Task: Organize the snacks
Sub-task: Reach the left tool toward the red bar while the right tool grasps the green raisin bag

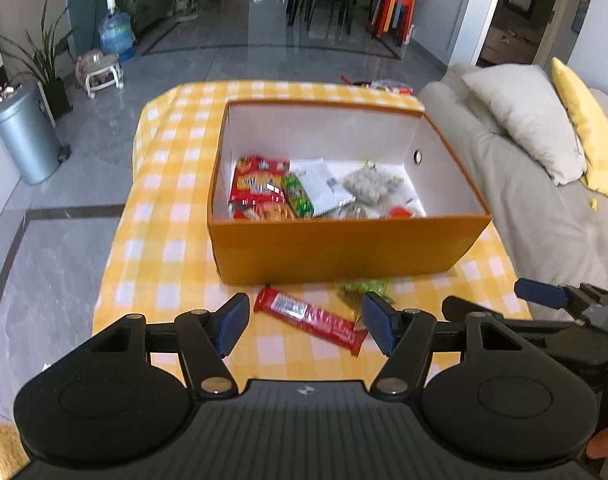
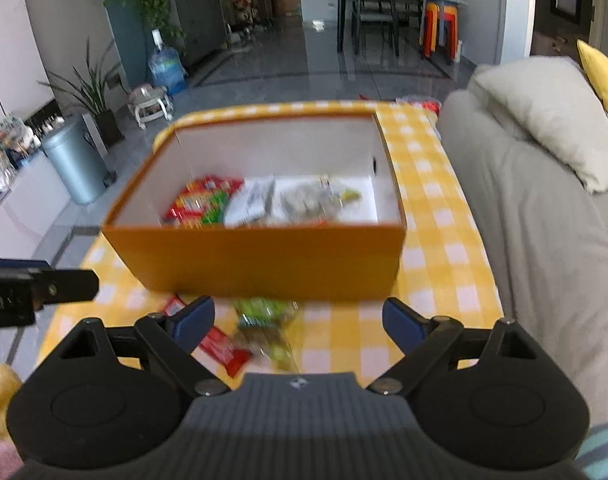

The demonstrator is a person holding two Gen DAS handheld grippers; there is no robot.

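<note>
An orange box [image 1: 344,250] [image 2: 260,264] with a white inside stands on the yellow checked tablecloth [image 1: 164,220] and holds several snack packets [image 1: 260,186] [image 2: 208,204]. In front of it lie a red snack bar [image 1: 310,318] [image 2: 224,350] and a green packet [image 1: 368,290] [image 2: 266,316]. My left gripper [image 1: 306,326] is open, its blue pads either side of the red bar, above it. My right gripper [image 2: 298,322] is open over the green packet, nothing pressed between its pads. The right gripper's fingertip [image 1: 540,292] shows at the right edge of the left wrist view.
A grey sofa [image 1: 544,200] with a beige cushion [image 1: 528,120] and a yellow cushion [image 1: 584,128] borders the table on the right. More snacks [image 1: 384,86] lie at the table's far edge. A metal bin [image 1: 24,136] and a water bottle [image 1: 114,32] stand on the floor to the left.
</note>
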